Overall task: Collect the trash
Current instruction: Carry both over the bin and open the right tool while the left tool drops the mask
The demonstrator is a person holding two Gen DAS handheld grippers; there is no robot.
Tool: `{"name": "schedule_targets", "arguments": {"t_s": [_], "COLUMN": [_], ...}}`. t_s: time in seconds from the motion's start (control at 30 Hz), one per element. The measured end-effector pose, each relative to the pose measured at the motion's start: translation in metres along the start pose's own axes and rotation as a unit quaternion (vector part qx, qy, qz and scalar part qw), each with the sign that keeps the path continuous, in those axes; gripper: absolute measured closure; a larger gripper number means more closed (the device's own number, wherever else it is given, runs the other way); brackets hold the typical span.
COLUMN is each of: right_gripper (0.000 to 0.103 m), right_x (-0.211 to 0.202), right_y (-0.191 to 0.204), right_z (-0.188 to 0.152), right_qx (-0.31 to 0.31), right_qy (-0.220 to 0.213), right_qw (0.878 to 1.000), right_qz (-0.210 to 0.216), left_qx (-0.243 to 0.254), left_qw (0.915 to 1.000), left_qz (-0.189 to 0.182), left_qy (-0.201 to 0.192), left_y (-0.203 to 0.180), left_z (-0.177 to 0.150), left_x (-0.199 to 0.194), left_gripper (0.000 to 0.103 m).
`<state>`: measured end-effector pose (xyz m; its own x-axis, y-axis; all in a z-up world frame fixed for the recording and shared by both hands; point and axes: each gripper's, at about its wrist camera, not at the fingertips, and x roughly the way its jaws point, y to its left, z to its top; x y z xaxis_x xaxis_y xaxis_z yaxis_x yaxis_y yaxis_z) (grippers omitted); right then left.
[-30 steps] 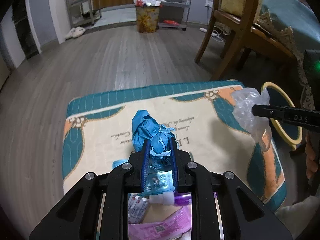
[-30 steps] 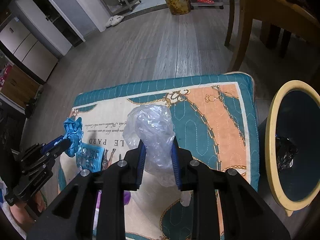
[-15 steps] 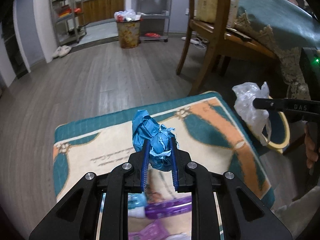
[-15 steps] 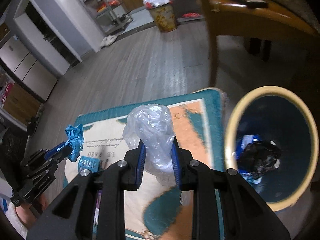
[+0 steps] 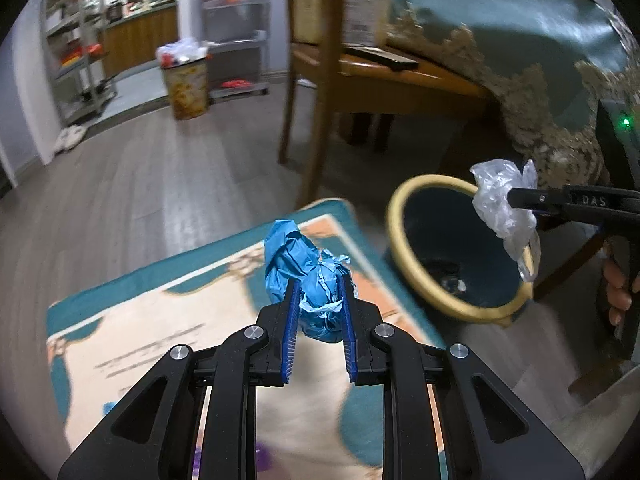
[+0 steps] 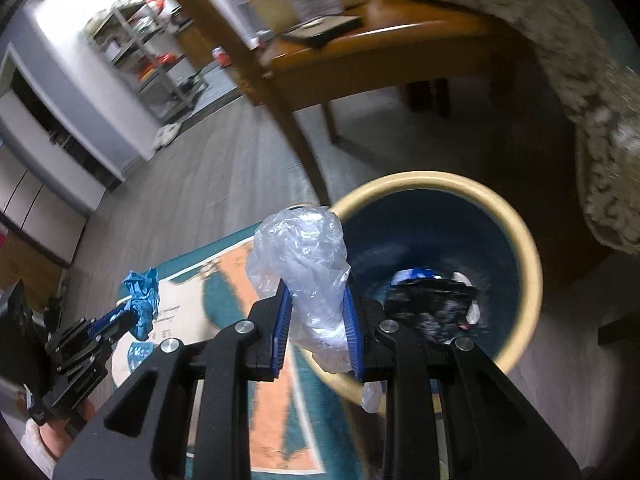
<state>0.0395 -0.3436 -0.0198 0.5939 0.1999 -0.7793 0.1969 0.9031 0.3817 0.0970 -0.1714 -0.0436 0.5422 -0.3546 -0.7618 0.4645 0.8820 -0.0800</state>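
Note:
My left gripper (image 5: pixel 319 294) is shut on a crumpled blue wrapper (image 5: pixel 298 264), held above the patterned mat (image 5: pixel 152 332). In the right wrist view the same left gripper (image 6: pixel 132 314) and blue wrapper (image 6: pixel 141 292) show at the left. My right gripper (image 6: pixel 316 300) is shut on a clear crumpled plastic bag (image 6: pixel 304 256), held over the near rim of the round bin (image 6: pixel 520 240) with a yellow rim and dark blue inside. The bin (image 5: pixel 404 216) holds dark and white trash at its bottom. In the left wrist view the right gripper (image 5: pixel 516 200) and bag (image 5: pixel 500 204) hang over the bin.
A wooden chair (image 5: pixel 320 80) stands behind the bin, next to a table with a teal lace-edged cloth (image 5: pixel 500 40). A blue packet (image 6: pixel 138 350) lies on the mat. A second full waste bin (image 5: pixel 186 80) stands far off by metal shelves. Grey wood floor (image 5: pixel 160 184) lies to the left.
Both grippers have swung to the right and risen a little with their loads. The right gripper's bag now hangs over the bin; the blue wrapper has neared the mat's right end.

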Motion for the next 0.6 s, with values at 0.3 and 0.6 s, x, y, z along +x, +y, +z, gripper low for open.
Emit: {"name": "schedule_targets", "arguments": {"t_s": [0.3, 0.6], "right_gripper": [0.079, 0.079], "right_x": [-0.002, 0.01], "right_y": [-0.066, -0.086], "right_z": [0.004, 0.002], "right_qx": [0.046, 0.056], "right_qy": [0.0, 0.019], "right_qw": [0.999, 0.997], "right_qz": [-0.029, -0.04], "left_qx": [0.059, 0.123], "left_qw": [0.9953, 0.9861], "left_qz": [-0.076, -0.105], "left_qy": [0.009, 0.04], "left_y": [-0.086, -0.145], "left_z": [0.012, 0.003], "left_x": [0.042, 0.086], "left_gripper": [0.082, 0.082]}}
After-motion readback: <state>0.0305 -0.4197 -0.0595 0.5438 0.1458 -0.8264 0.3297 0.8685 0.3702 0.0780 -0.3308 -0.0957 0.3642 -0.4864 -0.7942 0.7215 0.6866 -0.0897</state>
